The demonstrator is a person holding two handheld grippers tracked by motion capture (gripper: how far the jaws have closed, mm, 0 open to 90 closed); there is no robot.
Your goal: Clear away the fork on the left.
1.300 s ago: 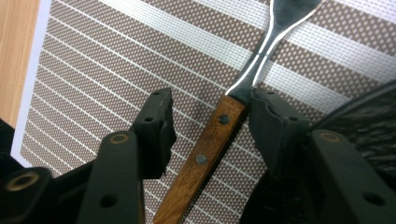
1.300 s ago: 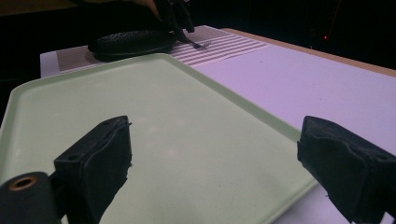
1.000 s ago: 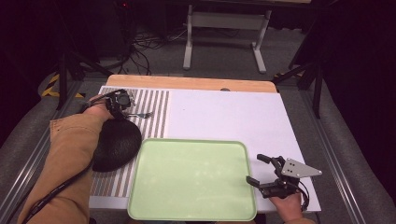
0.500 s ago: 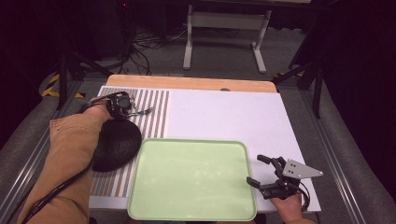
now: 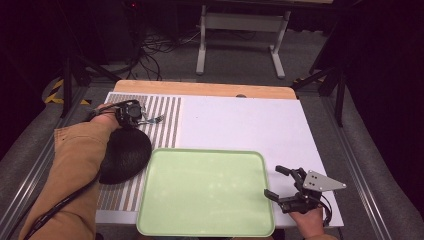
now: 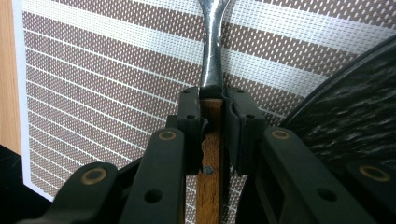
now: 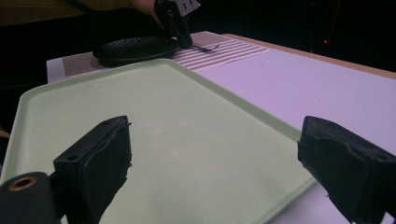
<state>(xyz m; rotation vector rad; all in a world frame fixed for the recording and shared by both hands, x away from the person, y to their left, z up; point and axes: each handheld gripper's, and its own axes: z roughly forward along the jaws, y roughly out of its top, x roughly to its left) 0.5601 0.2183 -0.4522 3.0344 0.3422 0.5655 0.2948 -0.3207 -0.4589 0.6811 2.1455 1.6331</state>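
Note:
My left gripper (image 6: 214,100) is shut on a utensil (image 6: 212,56) with a wooden handle and a shiny metal neck, held over the brown-striped placemat (image 6: 93,79). From above, the left gripper (image 5: 141,116) is at the mat's far end, with the utensil's metal end (image 5: 155,119) pointing right. A black round plate (image 5: 125,156) lies just beside it on the mat. My right gripper (image 5: 274,181) stands open at the right edge of the pale green tray (image 5: 205,192), nothing between its fingers. The tray (image 7: 154,116) stretches ahead of the right gripper (image 7: 217,137).
The white table top (image 5: 240,122) extends behind and to the right of the tray. A wooden strip (image 5: 200,89) runs along the table's far edge. A tan-sleeved arm (image 5: 75,165) crosses the left side, partly over the plate.

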